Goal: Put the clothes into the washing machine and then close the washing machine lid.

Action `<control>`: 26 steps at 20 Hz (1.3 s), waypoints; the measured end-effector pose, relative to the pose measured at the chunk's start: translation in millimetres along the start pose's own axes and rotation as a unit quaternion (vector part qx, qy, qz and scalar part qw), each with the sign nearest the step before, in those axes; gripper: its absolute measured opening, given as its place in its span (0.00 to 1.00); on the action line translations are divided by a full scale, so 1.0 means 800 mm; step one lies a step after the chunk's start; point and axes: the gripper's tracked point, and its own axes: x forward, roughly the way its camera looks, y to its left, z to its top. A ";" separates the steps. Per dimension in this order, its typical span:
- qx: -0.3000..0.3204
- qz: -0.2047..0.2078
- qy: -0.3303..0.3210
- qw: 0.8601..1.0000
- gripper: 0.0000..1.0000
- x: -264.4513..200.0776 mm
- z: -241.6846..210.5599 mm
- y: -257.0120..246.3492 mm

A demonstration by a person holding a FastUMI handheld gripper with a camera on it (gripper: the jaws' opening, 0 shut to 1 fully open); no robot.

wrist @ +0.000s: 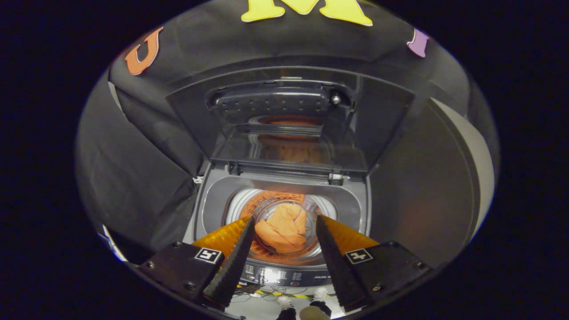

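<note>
A grey top-loading washing machine (209, 200) stands below and just ahead of my gripper (284, 220). An orange garment (282, 229) lies crumpled at the bottom of its steel drum, seen in the gap between my fingers. The lid (284, 129) stands raised upright at the back of the machine, and its glass mirrors the orange cloth. My gripper hovers above the drum mouth, open, with nothing held between the fingers.
The machine's control panel (284, 275) runs along its front edge, under my fingers. Black cloth walls close in on the left and behind. A pale curved wall (471, 160) rises on the right. Cables lie on the floor in front of the machine.
</note>
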 end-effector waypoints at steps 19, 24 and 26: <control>0.026 -0.003 -0.140 0.990 0.87 -0.196 0.132 0.014; 0.006 0.002 -0.142 0.990 0.87 -0.166 0.183 0.023; 0.005 0.003 -0.140 0.990 0.87 -0.151 0.200 0.026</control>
